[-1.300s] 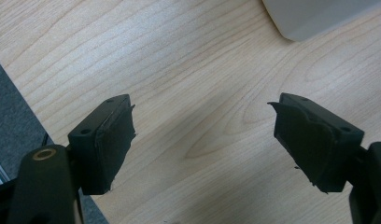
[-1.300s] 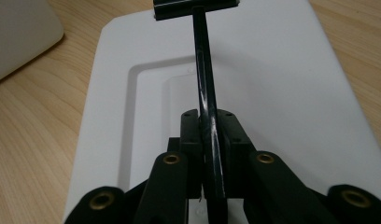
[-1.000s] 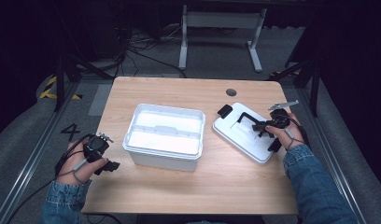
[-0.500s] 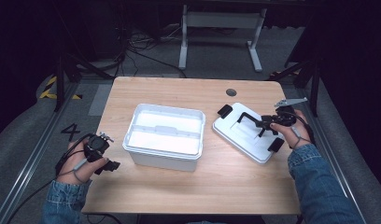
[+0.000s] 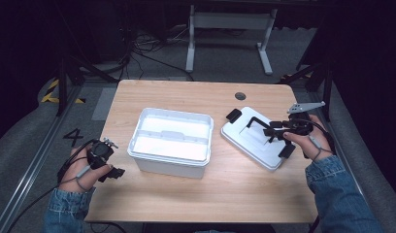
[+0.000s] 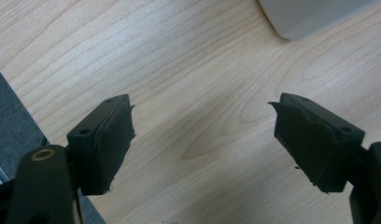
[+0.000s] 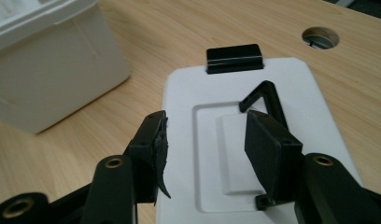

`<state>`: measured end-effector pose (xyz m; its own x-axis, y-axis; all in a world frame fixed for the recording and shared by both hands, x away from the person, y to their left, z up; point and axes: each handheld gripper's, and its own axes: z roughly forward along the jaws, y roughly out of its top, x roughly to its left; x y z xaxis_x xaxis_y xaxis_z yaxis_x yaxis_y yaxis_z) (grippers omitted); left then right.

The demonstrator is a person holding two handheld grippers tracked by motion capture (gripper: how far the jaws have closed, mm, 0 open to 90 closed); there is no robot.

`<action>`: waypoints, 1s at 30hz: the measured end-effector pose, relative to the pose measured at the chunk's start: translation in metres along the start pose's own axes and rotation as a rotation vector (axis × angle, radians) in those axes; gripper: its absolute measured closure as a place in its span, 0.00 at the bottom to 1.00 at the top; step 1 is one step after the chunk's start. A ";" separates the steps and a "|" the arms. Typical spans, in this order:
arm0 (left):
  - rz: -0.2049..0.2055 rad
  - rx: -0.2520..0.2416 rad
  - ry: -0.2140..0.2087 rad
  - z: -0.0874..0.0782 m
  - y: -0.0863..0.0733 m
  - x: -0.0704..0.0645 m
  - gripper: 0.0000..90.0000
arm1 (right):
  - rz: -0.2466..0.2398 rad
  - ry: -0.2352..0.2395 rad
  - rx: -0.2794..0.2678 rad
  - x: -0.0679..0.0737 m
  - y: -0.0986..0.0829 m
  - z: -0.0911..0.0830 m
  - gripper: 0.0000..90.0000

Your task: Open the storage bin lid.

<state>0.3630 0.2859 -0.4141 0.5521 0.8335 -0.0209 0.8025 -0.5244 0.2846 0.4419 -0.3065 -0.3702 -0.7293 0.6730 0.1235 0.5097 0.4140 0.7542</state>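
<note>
A white open box (image 5: 169, 141) stands in the middle of the wooden table (image 5: 186, 99). To its right lies a white lid (image 5: 249, 141) with a black handle (image 7: 265, 100) and black clips (image 7: 234, 58) at its ends. My right gripper (image 5: 272, 132) (image 7: 205, 126) hovers low over the lid's recessed middle, open, its jaws on either side of the raised panel, with the handle just beyond the right jaw. My left gripper (image 5: 111, 160) (image 6: 202, 135) sits open at the table's left front over bare wood, with nothing between its jaws. A corner of the box (image 6: 314, 16) lies beyond it.
A round cable hole (image 5: 240, 95) (image 7: 321, 36) is in the table behind the lid. The table's left edge (image 6: 20, 107) runs close beside the left gripper. Bare wood lies in front of the box and lid. A metal frame (image 5: 230, 29) stands on the floor behind.
The right hand has shifted slightly over the lid, staying by the handle. The left hand and gripper have not moved.
</note>
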 end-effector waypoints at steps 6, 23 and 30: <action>0.009 -0.002 0.001 0.000 0.000 0.001 0.23 | -0.030 0.032 0.008 0.020 0.002 -0.004 0.56; 0.004 0.002 -0.005 0.000 0.000 0.000 0.23 | -0.085 0.107 0.036 0.073 -0.012 -0.001 0.54; 0.008 0.004 -0.003 0.000 0.000 0.000 0.23 | -0.097 0.142 0.056 0.087 -0.023 0.009 0.54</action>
<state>0.3635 0.2857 -0.4144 0.5595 0.8286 -0.0210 0.7986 -0.5321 0.2813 0.3713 -0.2518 -0.3825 -0.8313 0.5367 0.1445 0.4554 0.5087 0.7307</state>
